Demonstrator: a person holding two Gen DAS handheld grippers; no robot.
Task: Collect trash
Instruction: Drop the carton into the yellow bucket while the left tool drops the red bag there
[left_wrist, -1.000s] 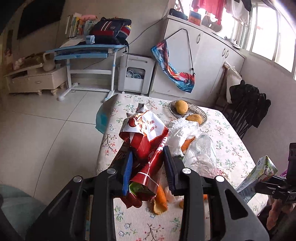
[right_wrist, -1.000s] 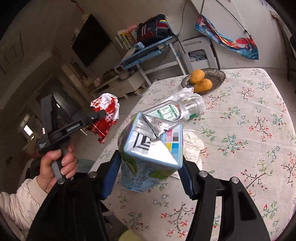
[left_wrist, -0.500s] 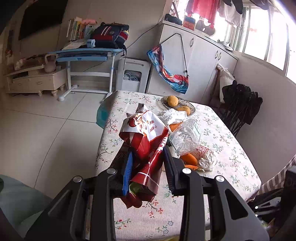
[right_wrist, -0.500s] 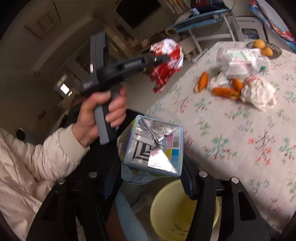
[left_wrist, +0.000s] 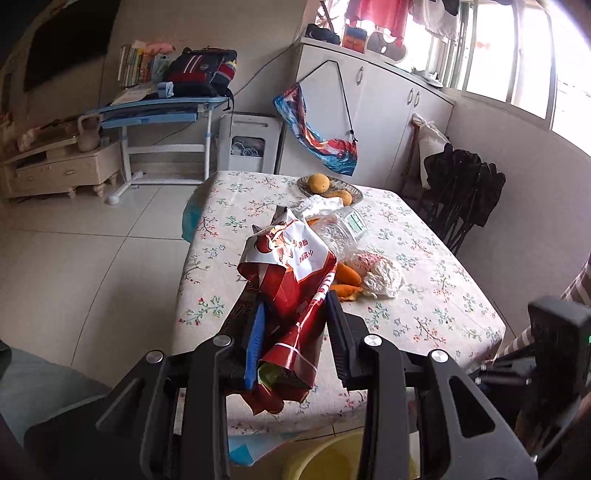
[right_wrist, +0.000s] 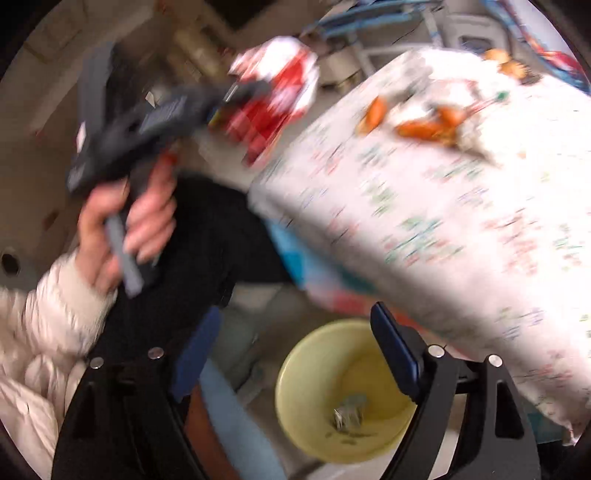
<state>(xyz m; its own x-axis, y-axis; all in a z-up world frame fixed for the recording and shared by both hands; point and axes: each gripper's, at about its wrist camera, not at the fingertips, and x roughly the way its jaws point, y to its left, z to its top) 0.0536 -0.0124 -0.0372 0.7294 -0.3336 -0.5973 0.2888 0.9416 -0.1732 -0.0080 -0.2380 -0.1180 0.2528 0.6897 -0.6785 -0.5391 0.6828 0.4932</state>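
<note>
Carton (right_wrist: 349, 413) now lies in the yellow bin (right_wrist: 295, 384) under our just-spread, empty right tool (right_wrist: 295, 363); left tool (left_wrist: 293, 332) pinches the red wrapper (left_wrist: 291, 280), likely next in.

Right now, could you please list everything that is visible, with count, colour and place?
snack bag: one, red and white, clamped in the left jaws, off the table's near edge
bucket: one, pale yellow, on the floor below the right jaws
carton: one, silvery, lying in the bucket
plastic bottle: one, clear, lying mid-table
peels: several, orange, beside the bottle
crumpled tissue: one, white, next to the peels
fruit: two, yellow-orange, in a woven tray at the far end
table: one, white floral cloth
left gripper: black, closed on the bag
right gripper: black, jaws just opened, nothing between them
left hand: holding the left gripper's handle
</note>
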